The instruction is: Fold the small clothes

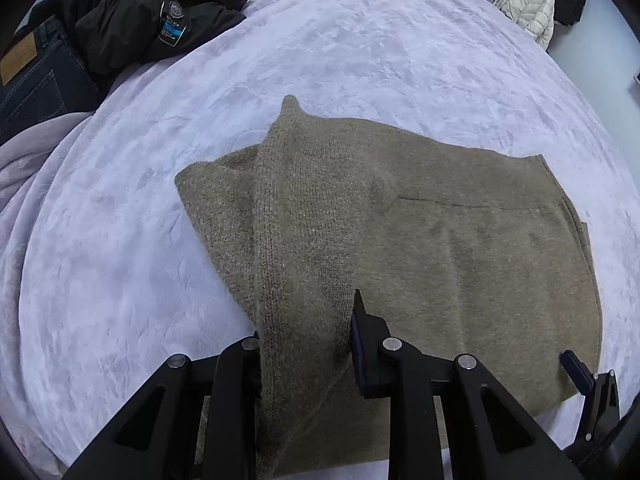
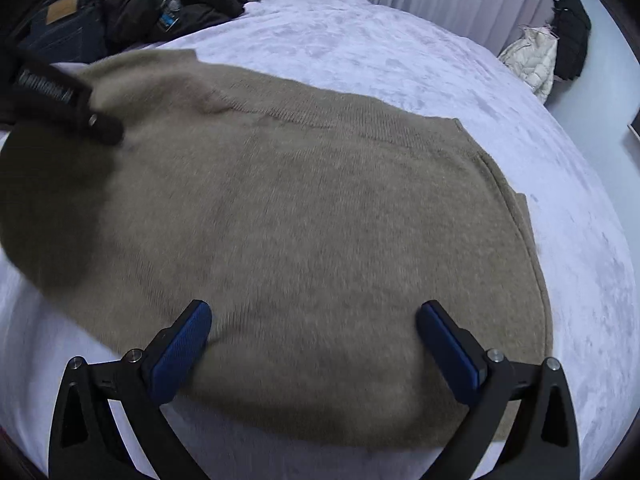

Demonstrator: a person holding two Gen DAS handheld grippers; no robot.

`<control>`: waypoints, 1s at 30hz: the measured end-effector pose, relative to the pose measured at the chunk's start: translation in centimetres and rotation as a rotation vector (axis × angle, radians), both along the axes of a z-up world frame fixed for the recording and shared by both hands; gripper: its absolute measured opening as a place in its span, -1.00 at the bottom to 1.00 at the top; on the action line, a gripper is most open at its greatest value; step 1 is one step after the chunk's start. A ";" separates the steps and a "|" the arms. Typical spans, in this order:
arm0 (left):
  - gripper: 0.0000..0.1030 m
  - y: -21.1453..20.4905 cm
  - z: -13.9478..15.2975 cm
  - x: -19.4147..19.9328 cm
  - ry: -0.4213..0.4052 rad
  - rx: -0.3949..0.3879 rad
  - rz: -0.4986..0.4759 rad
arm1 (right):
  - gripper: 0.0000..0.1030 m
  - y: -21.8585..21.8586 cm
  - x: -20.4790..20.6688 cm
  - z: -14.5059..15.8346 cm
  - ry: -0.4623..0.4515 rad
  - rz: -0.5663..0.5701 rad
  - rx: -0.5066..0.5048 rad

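Left gripper: clenched on a raised ribbed flap of the brown knit garment, the pinched fold running up and away from the jaws toward a pointed tip. Left fingertip buried in the cloth; only the right one shows.

Brown knit garment: spread flat on the lavender bedspread, near the bed's front edge, long axis crosswise, body reaching from the held flap toward the right. Lifted flap at the garment's left end, so the left gripper lies nearer to the fold in hand; judged next move, carrying that flap rightward over the body.

Right gripper: released, jaws wide, blue pads hovering over the garment's near hem, nothing between them; contact with the cloth cannot be told.

Far left corner of the bed: dark jacket and jeans, well apart from the garment.

Hard to make out: garment type, layers under the flap, motion blur across the right wrist view, front hem cut off behind the linkages.
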State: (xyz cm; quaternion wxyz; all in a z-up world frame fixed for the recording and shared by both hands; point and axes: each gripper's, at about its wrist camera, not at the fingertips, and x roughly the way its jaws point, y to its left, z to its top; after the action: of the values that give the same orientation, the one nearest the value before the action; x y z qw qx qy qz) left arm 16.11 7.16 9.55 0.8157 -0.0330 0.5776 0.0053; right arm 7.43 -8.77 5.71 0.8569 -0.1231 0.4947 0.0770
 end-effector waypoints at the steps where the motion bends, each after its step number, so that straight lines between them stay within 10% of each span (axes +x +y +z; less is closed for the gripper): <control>1: -0.51 -0.7 0.5 0.2 0.007 0.010 -0.001 | 1.00 -1.0 -0.7 0.5 -0.016 -0.007 0.009; 14: -0.55 -16.8 6.2 3.6 0.122 0.034 0.026 | 1.00 -15.8 -5.1 4.1 -0.131 -0.225 0.070; 22: -0.66 -27.9 -1.9 5.5 0.238 0.094 0.015 | 1.00 -22.1 -7.1 2.7 -0.114 -0.315 0.123; 25: -0.64 -30.2 -2.4 4.7 0.138 0.203 -0.030 | 1.00 -23.6 -7.7 1.9 -0.104 -0.341 0.133; 30: 0.49 -30.8 -1.2 3.8 0.099 0.202 -0.221 | 1.00 -24.5 -8.3 1.5 -0.090 -0.350 0.196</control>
State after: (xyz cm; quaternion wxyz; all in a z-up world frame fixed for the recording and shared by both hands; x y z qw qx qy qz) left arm 19.93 -23.60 8.37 0.7810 0.1133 0.6137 -0.0246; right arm -0.89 -33.30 7.23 0.8863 0.0456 0.4598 -0.0310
